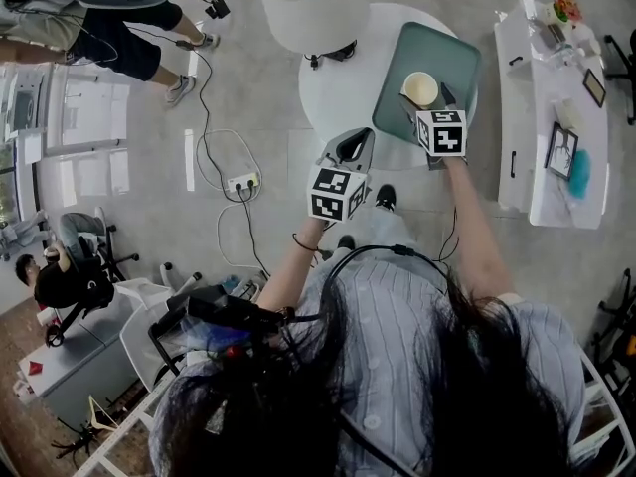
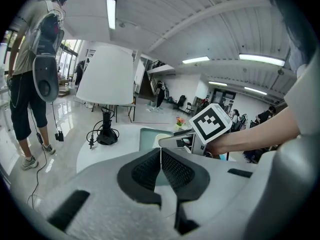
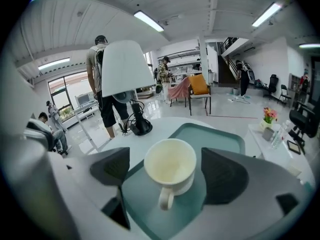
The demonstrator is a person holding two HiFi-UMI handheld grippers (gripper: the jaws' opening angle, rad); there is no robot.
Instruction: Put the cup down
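A cream cup (image 1: 420,88) (image 3: 170,166) with its handle toward me stands upright on a green tray (image 1: 447,48) (image 3: 222,136). My right gripper (image 1: 426,100) (image 3: 166,171) is open around the cup, with a narrow gap between each dark pad (image 3: 111,166) and the cup's wall. My left gripper (image 1: 350,149) (image 2: 161,164) is shut with nothing in it; it hovers at the near edge of the round white table (image 1: 333,97), left of the tray. In the left gripper view, the right gripper's marker cube (image 2: 212,124) shows ahead, over the tray (image 2: 147,138).
A white table lamp (image 1: 298,3) (image 3: 127,69) (image 2: 105,76) with a black base and cord stands at the table's far left. A white side table (image 1: 542,157) with flowers and small items is at the right. A person (image 1: 99,28) stands to the left, beyond floor cables and a power strip (image 1: 241,182).
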